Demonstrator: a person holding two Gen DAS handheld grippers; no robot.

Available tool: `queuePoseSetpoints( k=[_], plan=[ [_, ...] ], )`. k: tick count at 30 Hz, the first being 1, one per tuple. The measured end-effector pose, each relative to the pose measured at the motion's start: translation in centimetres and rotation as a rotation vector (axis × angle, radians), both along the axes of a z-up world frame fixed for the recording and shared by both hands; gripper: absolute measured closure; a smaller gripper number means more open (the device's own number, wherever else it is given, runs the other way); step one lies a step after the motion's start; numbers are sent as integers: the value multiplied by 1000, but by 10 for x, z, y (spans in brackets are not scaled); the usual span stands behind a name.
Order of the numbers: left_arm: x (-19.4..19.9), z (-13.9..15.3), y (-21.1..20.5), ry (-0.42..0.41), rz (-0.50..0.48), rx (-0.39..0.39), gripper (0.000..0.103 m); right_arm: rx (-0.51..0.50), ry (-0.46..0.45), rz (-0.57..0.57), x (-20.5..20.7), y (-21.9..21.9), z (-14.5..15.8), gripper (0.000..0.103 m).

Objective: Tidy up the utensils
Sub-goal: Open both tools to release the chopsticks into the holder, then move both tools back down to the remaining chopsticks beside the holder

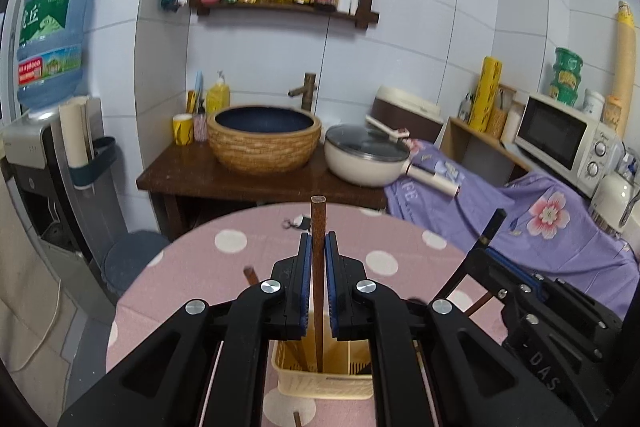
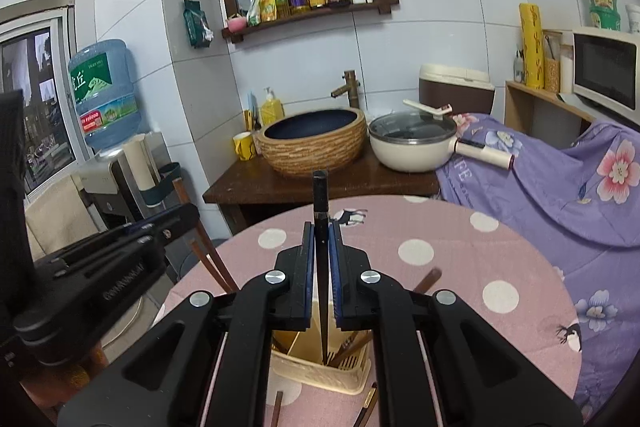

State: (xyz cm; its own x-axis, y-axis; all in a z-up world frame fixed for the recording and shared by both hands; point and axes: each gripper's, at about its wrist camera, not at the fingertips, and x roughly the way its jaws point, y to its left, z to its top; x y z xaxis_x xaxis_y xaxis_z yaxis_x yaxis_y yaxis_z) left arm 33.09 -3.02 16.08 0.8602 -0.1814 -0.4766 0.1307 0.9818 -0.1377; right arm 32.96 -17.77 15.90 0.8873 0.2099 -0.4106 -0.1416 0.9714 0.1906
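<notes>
Wooden chopsticks held upright over the holder (image 1: 324,375).
Left gripper (image 1: 319,247) clamps the brown chopstick (image 1: 318,227), right gripper (image 2: 320,239) the black chopstick (image 2: 320,195); vertical hold puts tips inside the holder on the table (image 1: 400,227).

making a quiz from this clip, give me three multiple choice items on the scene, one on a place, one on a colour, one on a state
1. Where does the basket stand?
A. on the pink dotted table
B. in the basin
C. on the microwave

2. What colour is the chopstick in the right gripper?
A. white
B. black
C. yellow

3. How is the left gripper?
A. wide open, holding nothing
B. shut on a spoon
C. shut on a brown chopstick

Answers:
1. A: the basket rests on the table just under both grippers.
2. B: the stick between its blue pads is dark, near black.
3. C: its pads clamp the brown chopstick, whose lower end reaches into the basket.
</notes>
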Motion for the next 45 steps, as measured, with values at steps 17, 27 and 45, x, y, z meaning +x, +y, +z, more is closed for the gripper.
queuePoseSetpoints(
  k=[17, 27, 45],
  plan=[
    [4, -51, 7, 92, 15, 10, 96, -27, 63, -8, -2, -1, -45, 95],
    [-49, -39, 21, -36, 39, -5, 32, -91, -71, -33, -46, -7, -34, 46],
    [-98, -200, 36, 342, 88, 119, 6, -139, 404, -87, -82, -25, -203, 25]
  ],
)
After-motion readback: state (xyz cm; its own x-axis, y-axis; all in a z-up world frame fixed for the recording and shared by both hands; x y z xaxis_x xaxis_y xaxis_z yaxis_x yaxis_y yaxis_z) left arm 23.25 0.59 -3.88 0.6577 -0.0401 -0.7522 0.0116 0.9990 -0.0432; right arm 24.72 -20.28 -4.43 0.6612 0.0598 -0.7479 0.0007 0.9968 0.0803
